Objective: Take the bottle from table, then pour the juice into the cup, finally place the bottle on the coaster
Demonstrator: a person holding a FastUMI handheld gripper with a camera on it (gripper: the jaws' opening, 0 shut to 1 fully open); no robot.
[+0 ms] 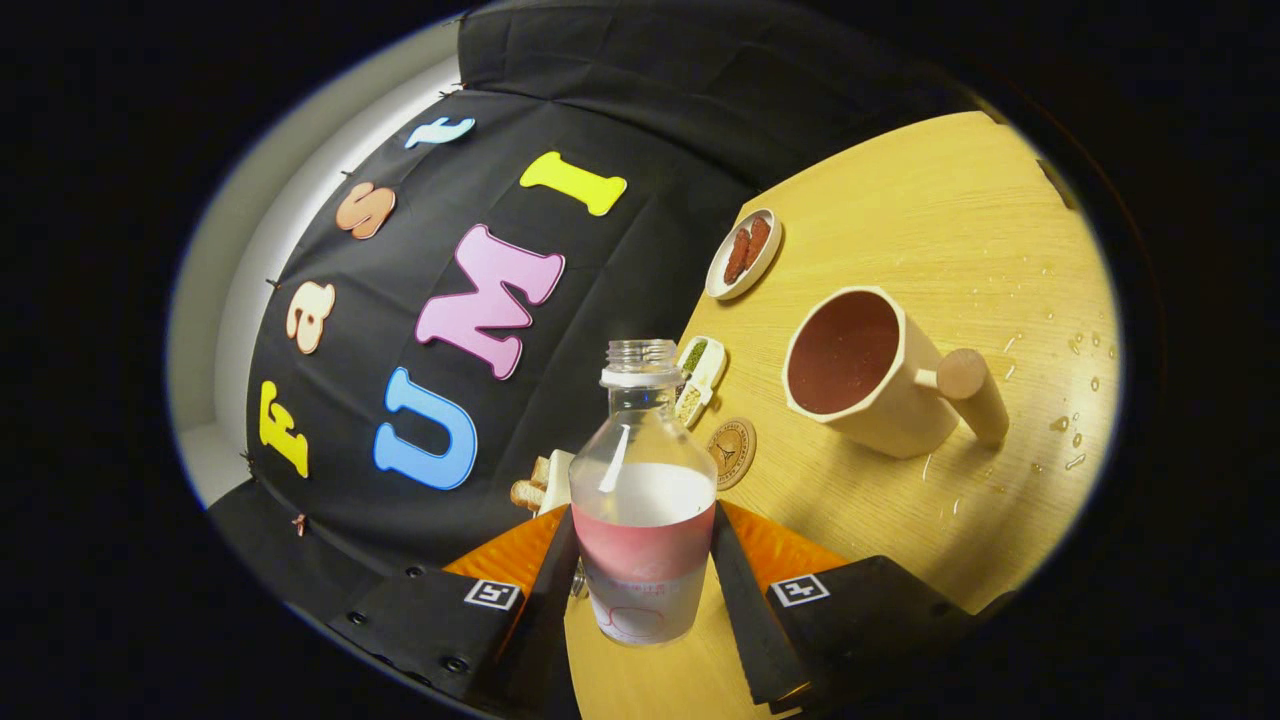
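Bottle [643, 500] sits clamped between the two fingers, long axis running straight ahead along them, open uncapped neck pointing away from the gripper toward the booth wall. Relative to the table [930, 230] the whole view is rolled, so the bottle is tilted off the tabletop's vertical; its neck leans away from the cup [872, 370]. A band of red juice sits low in the bottle, clear above it.

Cup is ahead and off to the right of the bottle, well apart from it, mouth facing the camera, dark red liquid inside, wooden handle sticking out on its far-right side. Coaster [732, 452] lies flat just beside the bottle's shoulder, between bottle and cup.

Beyond the coaster, along the table's edge by the wall: a small divided dish [699, 378] of green bits, then an oval dish [744, 253] with reddish-brown pieces. Bread pieces [535, 485] left of the bottle. Droplets [1075, 400] on the wood past the cup handle. Open wood stretches beyond the cup.

Gripper [645, 580]: narrowed onto the bottle body, both fingers pressing its sides.
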